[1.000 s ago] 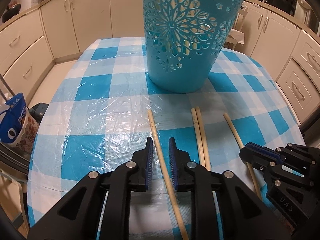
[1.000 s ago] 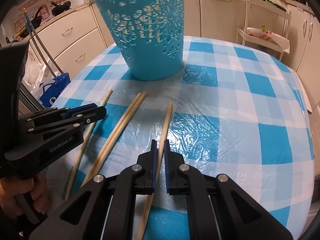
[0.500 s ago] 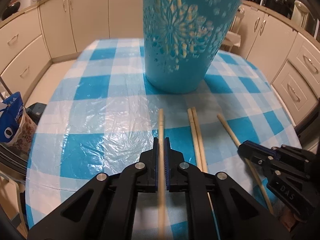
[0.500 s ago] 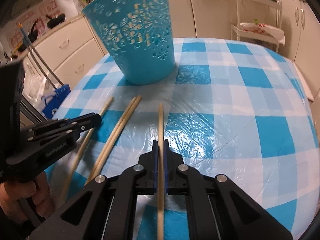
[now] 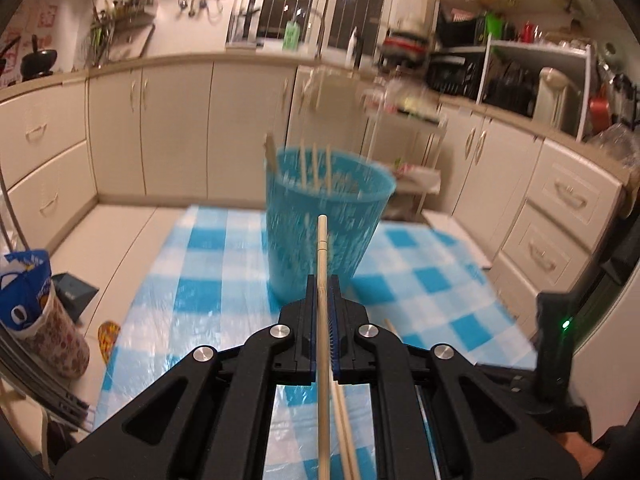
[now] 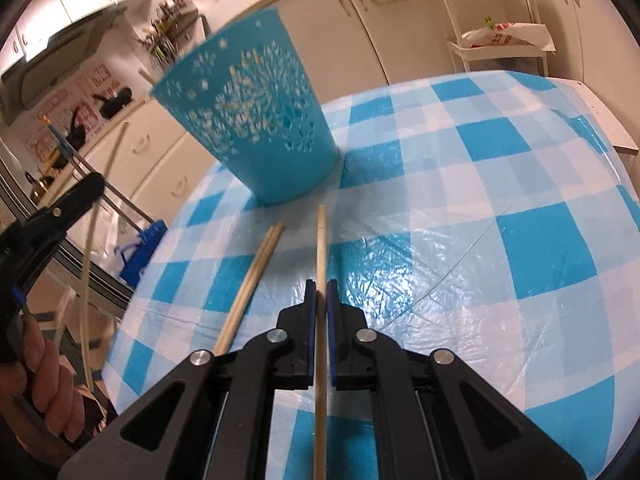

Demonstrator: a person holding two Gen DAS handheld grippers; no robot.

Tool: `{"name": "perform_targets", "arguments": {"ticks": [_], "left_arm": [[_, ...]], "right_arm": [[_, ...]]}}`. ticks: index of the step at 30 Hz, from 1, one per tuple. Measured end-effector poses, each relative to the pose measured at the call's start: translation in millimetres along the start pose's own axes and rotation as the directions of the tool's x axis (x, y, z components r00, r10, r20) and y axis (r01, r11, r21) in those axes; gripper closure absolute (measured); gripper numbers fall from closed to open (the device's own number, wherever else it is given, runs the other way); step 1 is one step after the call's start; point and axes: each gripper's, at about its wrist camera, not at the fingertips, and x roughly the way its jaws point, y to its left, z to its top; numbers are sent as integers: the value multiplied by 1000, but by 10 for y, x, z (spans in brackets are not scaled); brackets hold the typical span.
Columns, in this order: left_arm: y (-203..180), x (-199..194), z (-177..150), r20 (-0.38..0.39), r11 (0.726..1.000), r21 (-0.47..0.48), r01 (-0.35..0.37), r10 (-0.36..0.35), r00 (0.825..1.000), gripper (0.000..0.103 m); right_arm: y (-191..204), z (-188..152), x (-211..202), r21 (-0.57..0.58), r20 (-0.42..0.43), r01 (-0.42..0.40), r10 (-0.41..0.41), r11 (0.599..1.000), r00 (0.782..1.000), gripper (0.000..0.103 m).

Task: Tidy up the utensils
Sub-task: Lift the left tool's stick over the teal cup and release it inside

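My left gripper is shut on a wooden chopstick, held in the air and pointing at the blue cut-out basket. Several chopsticks stand inside the basket. My right gripper is shut on another chopstick, whose far tip lies low over the checked table, in front of the basket. A pair of chopsticks lies on the cloth just left of it. In the right wrist view the left gripper shows at the left edge, with a hand on its grip.
The blue-and-white table cloth is covered with clear plastic. Cream kitchen cabinets ring the table. A snack bag stands on the floor at the left, and a white rack stands beyond the table's far edge.
My left gripper shut on its chopstick, then lifted it and tilted up toward level. My right gripper closed fully on its chopstick and rolled, shifting a little.
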Motion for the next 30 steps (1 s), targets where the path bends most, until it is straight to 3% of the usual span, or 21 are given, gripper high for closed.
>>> {"name": "perform_targets", "arguments": {"ticks": [5, 14, 20, 30], "left_arm": [[-33, -261, 153, 105, 999, -7, 36, -35, 994, 98], [13, -495, 591, 280, 999, -15, 51, -45, 959, 98], [-2, -383, 981, 358, 997, -13, 73, -64, 932, 98], [-68, 168, 1607, 470, 995, -39, 94, -64, 881, 98]], "right_arm": [[-98, 29, -93, 52, 57, -27, 24, 998, 998, 97], [-145, 26, -123, 78, 77, -40, 34, 996, 996, 97], [-183, 22, -142, 91, 90, -61, 53, 994, 995, 97], [-195, 21, -147, 91, 90, -86, 78, 992, 993, 97]]}}
